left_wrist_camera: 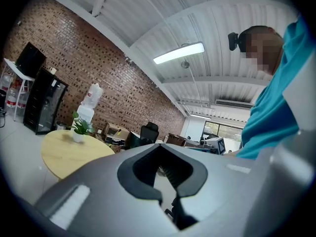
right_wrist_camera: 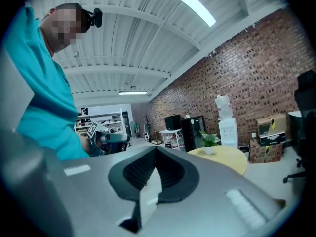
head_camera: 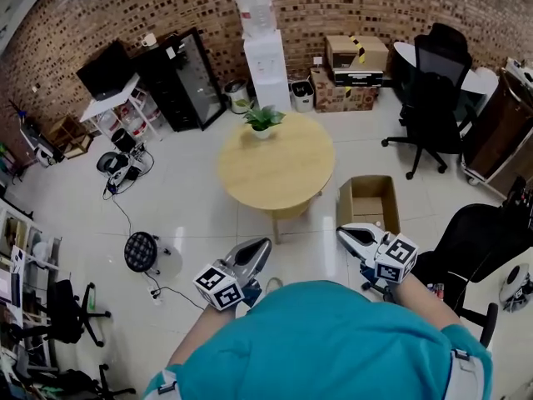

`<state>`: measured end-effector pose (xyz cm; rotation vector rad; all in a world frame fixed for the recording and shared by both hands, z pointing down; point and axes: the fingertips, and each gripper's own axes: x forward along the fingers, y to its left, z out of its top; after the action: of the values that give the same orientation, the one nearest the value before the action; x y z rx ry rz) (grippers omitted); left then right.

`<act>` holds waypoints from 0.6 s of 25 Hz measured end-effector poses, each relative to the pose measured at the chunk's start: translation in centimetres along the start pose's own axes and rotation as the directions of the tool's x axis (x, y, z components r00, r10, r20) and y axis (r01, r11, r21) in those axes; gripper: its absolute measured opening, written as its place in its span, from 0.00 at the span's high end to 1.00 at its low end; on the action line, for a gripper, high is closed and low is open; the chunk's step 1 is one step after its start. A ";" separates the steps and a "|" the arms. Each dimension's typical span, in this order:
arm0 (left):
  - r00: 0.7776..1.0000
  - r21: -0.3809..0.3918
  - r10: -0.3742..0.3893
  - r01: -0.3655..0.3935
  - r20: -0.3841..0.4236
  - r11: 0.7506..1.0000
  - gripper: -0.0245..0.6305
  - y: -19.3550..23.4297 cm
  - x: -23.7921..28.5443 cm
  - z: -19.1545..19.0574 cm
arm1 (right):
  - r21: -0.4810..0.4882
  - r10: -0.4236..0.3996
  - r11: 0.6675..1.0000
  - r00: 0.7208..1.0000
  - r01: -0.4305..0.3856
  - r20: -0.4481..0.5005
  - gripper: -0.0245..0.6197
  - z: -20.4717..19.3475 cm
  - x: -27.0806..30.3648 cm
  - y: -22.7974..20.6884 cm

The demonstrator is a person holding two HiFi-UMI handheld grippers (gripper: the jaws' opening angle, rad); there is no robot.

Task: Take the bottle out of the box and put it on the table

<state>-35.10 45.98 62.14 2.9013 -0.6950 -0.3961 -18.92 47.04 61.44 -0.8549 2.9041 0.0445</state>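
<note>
Seen from above, a person in a teal shirt [head_camera: 333, 344] stands on a white tiled floor and holds a pair of grey tongs in each hand, both reaching forward at about waist height. The left gripper [head_camera: 264, 243] has its jaws pressed together with nothing between them. The right gripper [head_camera: 341, 232] is closed in the same way and also empty. Each carries a cube with square black-and-white markers near the wrist.

Ahead of the tongs is a round wooden table [head_camera: 283, 177], with a small potted plant [head_camera: 263, 121] near its far edge. An open cardboard box [head_camera: 345, 203] sits on the floor just beside the table, on the right, near the right gripper's tip. The inside of the box looks plain brown from here, and the bottle cannot be made out in it.

A water dispenser [head_camera: 265, 61] stands against the brick wall behind the table.
</note>
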 end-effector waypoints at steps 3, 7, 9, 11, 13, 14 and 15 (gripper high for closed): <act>0.999 -0.002 -0.043 0.043 0.002 0.999 0.96 6.1 -1.3 3.1 | -0.018 -0.034 0.999 0.999 0.034 -0.012 0.96 1.5 6.4 -0.9; 0.998 -0.032 -0.064 0.064 -0.017 0.997 0.96 13.9 -3.7 6.9 | -0.008 -0.083 0.996 0.996 0.083 -0.008 0.96 3.0 14.4 -2.1; 0.996 -0.034 -0.084 0.083 -0.031 0.996 0.96 17.3 -3.5 9.2 | 0.008 -0.113 0.994 0.994 0.113 -0.003 0.96 4.2 17.6 -3.8; 0.994 -0.039 -0.102 0.101 -0.043 0.994 0.96 20.7 -2.4 11.5 | 0.015 -0.133 0.991 0.991 0.133 -0.006 0.96 5.6 20.5 -6.1; 0.992 -0.051 -0.111 0.108 -0.054 0.993 0.96 23.8 -0.7 13.5 | 0.022 -0.148 0.989 0.989 0.148 -0.012 0.96 7.1 23.0 -8.7; 0.992 -0.055 -0.114 0.111 -0.059 0.992 0.96 25.2 0.4 14.3 | 0.025 -0.154 0.988 0.988 0.154 -0.015 0.96 7.8 23.9 -10.1; 0.991 -0.057 -0.118 0.115 -0.064 0.992 0.96 26.2 1.7 14.9 | 0.028 -0.159 0.987 0.987 0.159 -0.016 0.96 8.6 24.5 -11.7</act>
<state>-49.05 21.00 52.42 2.8984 -0.4986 -0.3225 -32.20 24.54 50.06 -1.0824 2.8304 -0.0169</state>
